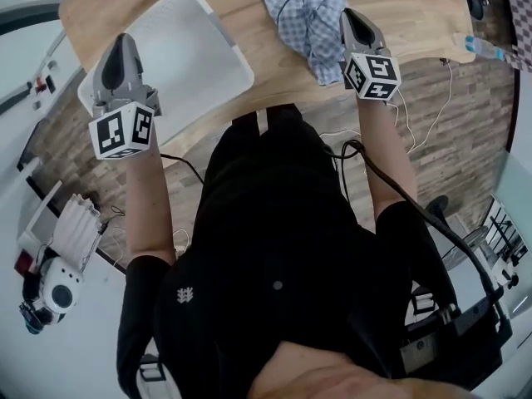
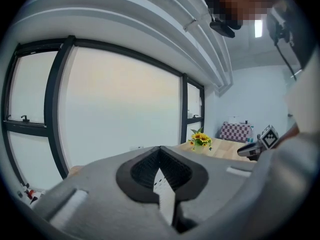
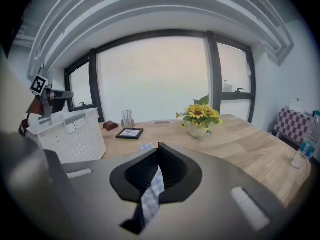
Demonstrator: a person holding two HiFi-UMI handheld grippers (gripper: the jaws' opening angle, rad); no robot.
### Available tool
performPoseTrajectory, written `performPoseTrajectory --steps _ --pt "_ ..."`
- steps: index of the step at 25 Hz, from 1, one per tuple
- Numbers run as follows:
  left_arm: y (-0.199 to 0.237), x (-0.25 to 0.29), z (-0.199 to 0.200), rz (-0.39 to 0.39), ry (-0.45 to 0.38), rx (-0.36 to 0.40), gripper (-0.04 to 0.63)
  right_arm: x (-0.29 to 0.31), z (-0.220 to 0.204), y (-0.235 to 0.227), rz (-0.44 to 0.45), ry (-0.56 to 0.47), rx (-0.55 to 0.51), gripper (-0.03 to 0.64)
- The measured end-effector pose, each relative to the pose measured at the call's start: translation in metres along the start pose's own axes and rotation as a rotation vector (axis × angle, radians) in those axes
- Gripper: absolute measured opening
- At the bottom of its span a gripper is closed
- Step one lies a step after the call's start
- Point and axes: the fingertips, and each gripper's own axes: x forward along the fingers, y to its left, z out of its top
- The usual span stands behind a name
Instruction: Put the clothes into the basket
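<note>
A blue checked garment (image 1: 303,11) lies bunched on the wooden table (image 1: 416,11), one end hanging over the near edge. My right gripper (image 1: 359,27) hovers at its right side, jaws shut. In the right gripper view (image 3: 159,146) the checked cloth (image 3: 150,194) shows below through the slit behind the tips, and I see no grip on it. The white perforated basket (image 1: 187,56) stands at the table's left end. My left gripper (image 1: 123,61) hangs over its near corner, jaws shut and empty. In the left gripper view (image 2: 160,149) the basket wall (image 2: 162,184) shows under the jaws.
A vase of sunflowers (image 3: 198,119) stands mid-table, with a small framed picture (image 3: 130,132) and a brown object (image 3: 110,126) behind the basket (image 3: 70,134). A water bottle (image 3: 305,154) stands at the right end. Cables trail over the floor (image 1: 432,106).
</note>
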Motion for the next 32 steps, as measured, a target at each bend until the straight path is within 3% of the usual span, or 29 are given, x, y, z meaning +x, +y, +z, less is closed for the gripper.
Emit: performPoseTrajectory --steps 10,14,24,32 --pt "-0.017 0.022 -0.023 -0.046 0.048 0.021 0.0 0.001 -0.057 -0.004 0.004 0.101 0.025 0.014" --pt "-0.02 0.021 -0.028 -0.04 0.057 0.031 0.0 0.002 -0.07 -0.004 0.023 0.129 0.036 0.082" --pt "-0.027 0.014 -0.032 -0.045 0.073 0.073 0.001 0.02 -0.107 -0.001 0.029 0.27 -0.037 0.381" --pt "-0.021 0.003 -0.029 0.007 0.068 0.058 0.0 0.036 -0.13 -0.006 0.023 0.388 -0.07 0.382"
